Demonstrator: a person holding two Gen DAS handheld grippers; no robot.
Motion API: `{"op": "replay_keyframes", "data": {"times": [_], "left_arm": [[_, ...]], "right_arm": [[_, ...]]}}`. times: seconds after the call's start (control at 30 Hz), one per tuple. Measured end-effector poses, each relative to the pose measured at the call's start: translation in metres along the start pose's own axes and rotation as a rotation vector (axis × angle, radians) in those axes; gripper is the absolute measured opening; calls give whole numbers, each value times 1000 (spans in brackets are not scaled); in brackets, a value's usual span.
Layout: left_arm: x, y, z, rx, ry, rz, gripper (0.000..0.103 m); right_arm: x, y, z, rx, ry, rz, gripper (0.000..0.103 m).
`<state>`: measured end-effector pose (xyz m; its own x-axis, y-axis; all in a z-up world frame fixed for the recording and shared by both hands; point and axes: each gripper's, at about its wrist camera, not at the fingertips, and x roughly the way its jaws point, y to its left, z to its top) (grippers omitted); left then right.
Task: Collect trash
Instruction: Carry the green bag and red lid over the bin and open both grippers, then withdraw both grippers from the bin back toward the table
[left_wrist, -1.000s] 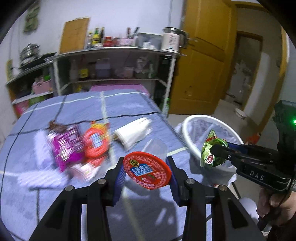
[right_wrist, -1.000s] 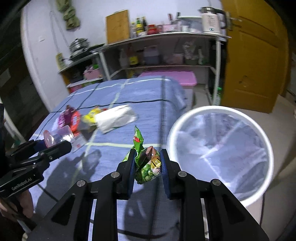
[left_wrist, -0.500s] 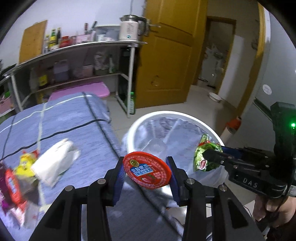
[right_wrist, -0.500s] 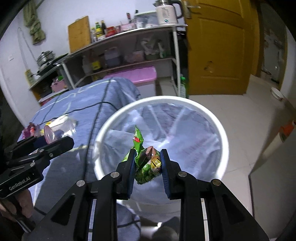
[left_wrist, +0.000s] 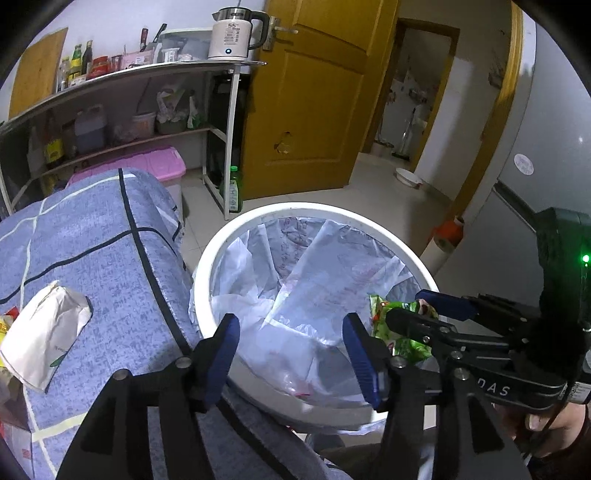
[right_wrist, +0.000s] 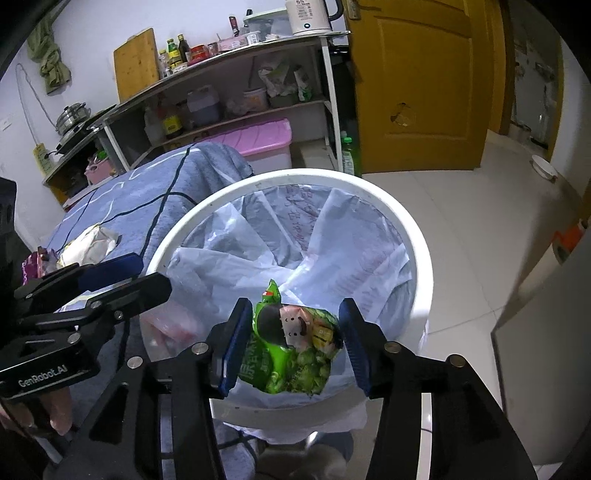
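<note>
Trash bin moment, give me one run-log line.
left tongs: open, empty | right tongs: open, green snack bag between | both above trash bin

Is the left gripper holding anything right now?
No: the left gripper is open, with only the lined trash bin showing between its fingers.

A white electric kettle (left_wrist: 232, 33) stood on the metal shelf (left_wrist: 147, 72) beside a yellow door (left_wrist: 314, 103); a pink storage box (right_wrist: 258, 142) sat below.

Both grippers, left (left_wrist: 291, 354) and right (right_wrist: 291, 339), hover with jaws spread.
</note>
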<state>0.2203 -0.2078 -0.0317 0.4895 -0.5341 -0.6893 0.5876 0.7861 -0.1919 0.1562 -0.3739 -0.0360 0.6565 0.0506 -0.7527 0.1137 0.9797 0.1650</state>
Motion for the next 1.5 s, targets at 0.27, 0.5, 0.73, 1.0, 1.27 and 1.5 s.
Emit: {"op": "replay_keyframes", "data": {"times": [0.27,0.5,0.73,1.0,1.27,1.5], "left_arm": [[-15,5,1,-26,-32,-4,63],[-38,14,-6,-47,-45,20,63],[-74,20,-22,-56,-86,48,63],[-111,37,-55,-78,-107,121,63],[-152,68,-95,-144,-127,244,58],[-183,99,-116,-202,-147,338,58]], "right_arm": [[-6,-1,1,3,-20,-5,51],[-13,5,2,-11,-52,-1,65],[-29,23,-2,-37,-70,25,65],[-50,58,-15,-80,-90,93,65],[-57,112,-31,-169,-84,193,65],[-48,156,-39,-230,-46,265,65]]}}
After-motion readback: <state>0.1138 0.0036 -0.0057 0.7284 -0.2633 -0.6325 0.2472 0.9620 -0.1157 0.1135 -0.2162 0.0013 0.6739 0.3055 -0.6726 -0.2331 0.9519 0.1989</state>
